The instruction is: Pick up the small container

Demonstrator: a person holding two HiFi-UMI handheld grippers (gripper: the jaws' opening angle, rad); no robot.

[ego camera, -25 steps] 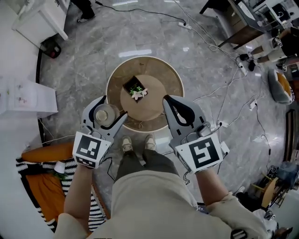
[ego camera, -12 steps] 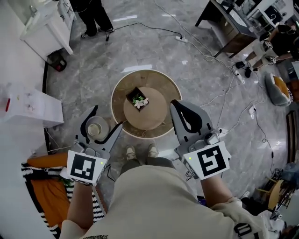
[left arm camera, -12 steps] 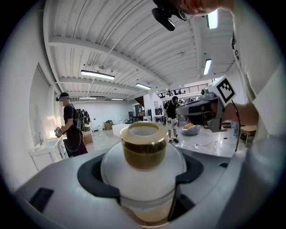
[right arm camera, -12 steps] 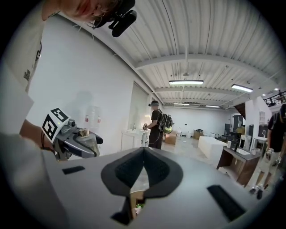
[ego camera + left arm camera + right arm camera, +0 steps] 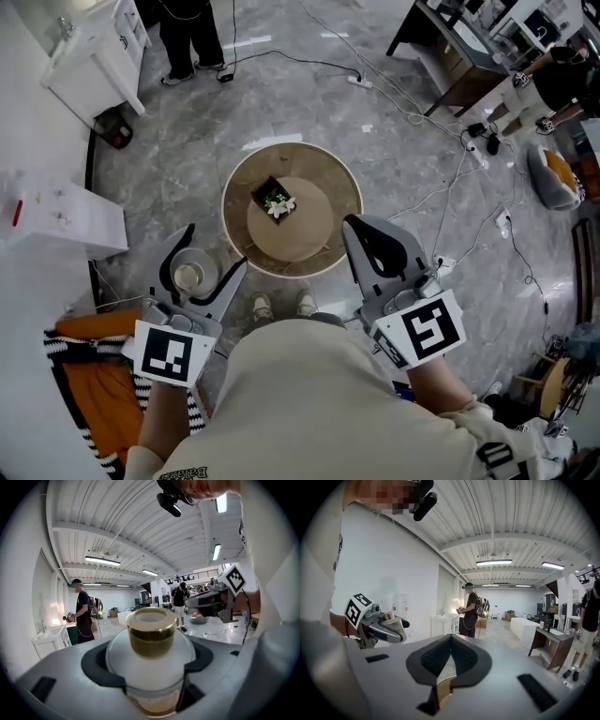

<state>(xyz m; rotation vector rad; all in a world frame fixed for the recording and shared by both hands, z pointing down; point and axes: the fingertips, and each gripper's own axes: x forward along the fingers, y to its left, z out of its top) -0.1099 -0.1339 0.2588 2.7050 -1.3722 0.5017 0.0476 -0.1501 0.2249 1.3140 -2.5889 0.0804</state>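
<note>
The small container [image 5: 189, 277], a frosted white jar with a gold neck [image 5: 150, 634], sits between the jaws of my left gripper [image 5: 212, 251], which is shut on its body. In the head view it hangs over the floor, left of the round table [image 5: 328, 176] and off its edge. My right gripper [image 5: 354, 225] is at the table's near right rim, jaws shut together with nothing between them [image 5: 451, 641]. The right gripper view also shows the left gripper [image 5: 382, 627] with the jar's gold top.
A black square pot with a small plant [image 5: 275, 199] stands on the table's raised tan centre. Cables [image 5: 441, 187] run over the marble floor at right. White furniture [image 5: 89, 56] and a white box [image 5: 61, 211] stand at left. A person [image 5: 187, 28] stands beyond.
My left gripper has carried the container off the table's left edge, down and toward my body. The right gripper has drawn back slightly, still shut.
</note>
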